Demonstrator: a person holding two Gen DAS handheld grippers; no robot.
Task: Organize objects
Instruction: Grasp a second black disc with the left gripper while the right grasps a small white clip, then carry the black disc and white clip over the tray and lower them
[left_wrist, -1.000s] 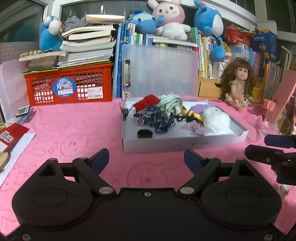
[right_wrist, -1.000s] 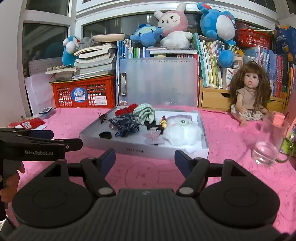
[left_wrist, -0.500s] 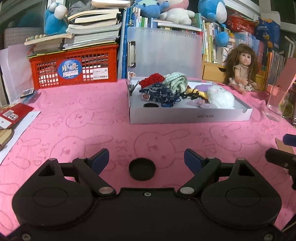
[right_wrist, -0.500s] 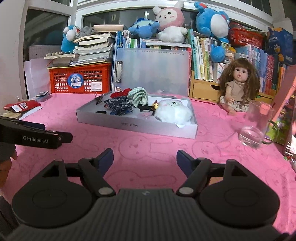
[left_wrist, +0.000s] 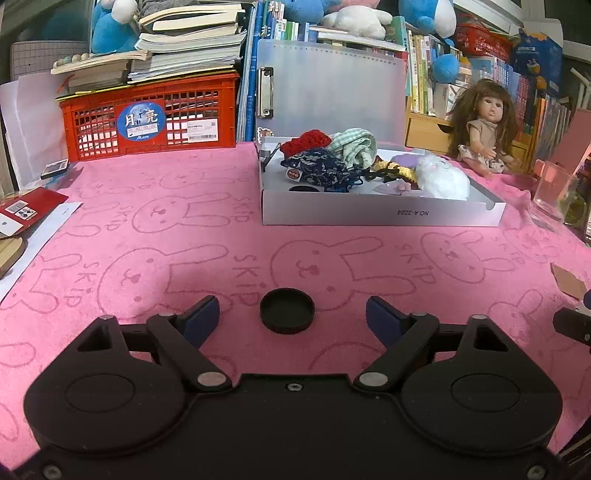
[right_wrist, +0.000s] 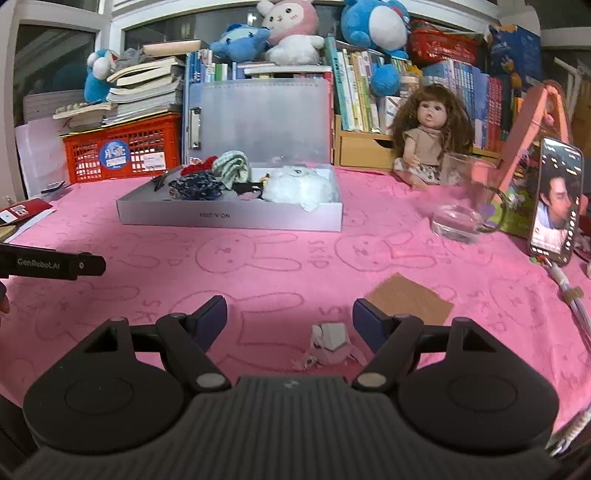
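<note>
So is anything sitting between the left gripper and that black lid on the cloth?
Nothing visible. The black lid lies on bare pink cloth just ahead of the open left gripper, centered between its fingers.

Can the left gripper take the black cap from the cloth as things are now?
Probably yes. The left gripper is open, and the black cap lies flat on the pink cloth between its fingertips, with nothing in the way.
</note>
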